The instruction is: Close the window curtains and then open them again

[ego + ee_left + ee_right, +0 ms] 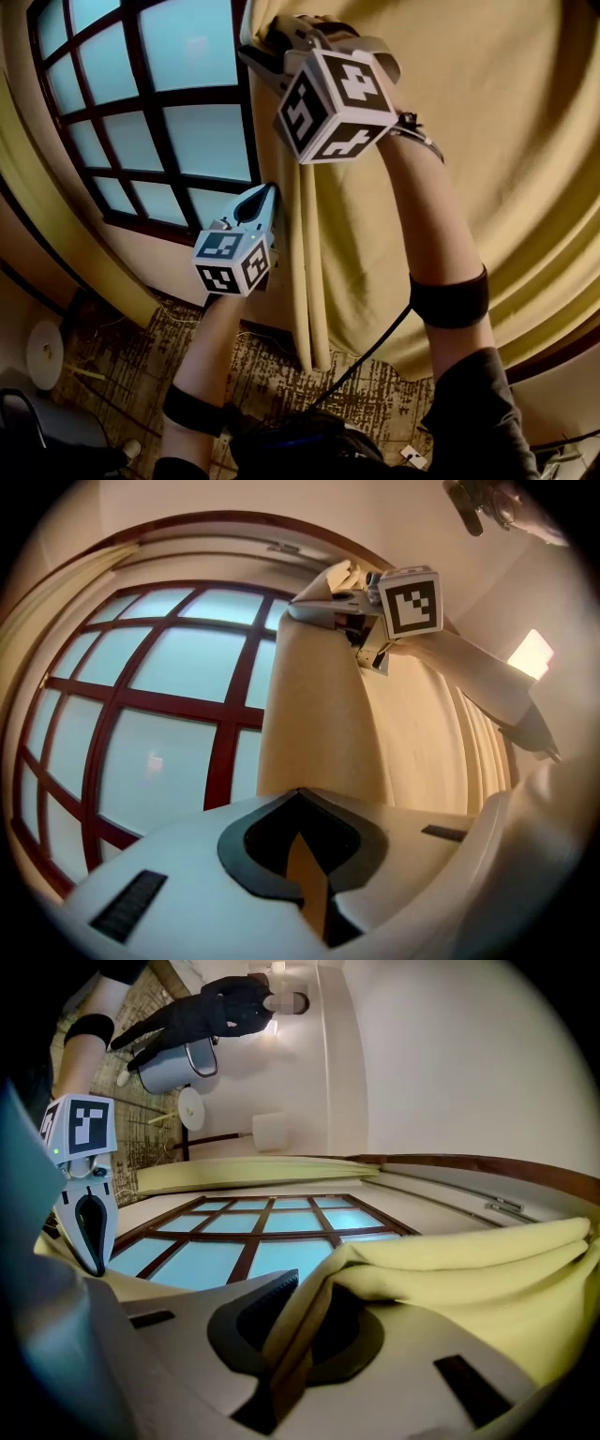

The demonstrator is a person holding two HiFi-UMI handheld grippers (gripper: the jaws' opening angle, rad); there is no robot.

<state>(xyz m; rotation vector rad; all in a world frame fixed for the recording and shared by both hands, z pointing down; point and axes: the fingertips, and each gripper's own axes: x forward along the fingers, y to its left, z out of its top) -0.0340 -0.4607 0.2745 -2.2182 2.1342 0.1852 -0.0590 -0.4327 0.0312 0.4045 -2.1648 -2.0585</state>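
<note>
One yellow curtain (506, 141), hung from twelve to five o'clock in the head view, with the window (178, 103) at ten: soft, light, slip-prone cloth, which we judge best pinched at its leading edge, where our left gripper (266, 201) and right gripper (258, 49) each sit clamped on a fold.

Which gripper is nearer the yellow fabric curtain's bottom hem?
Left. Left gripper clamps the edge of the yellow fabric curtain low down; right gripper clamps it higher up.

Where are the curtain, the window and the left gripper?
curtain (487, 141): head view, plain fabric at the right.
window (192, 56): head view, a glass pane.
left gripper (266, 199): head view, between its jaw tips.
</note>
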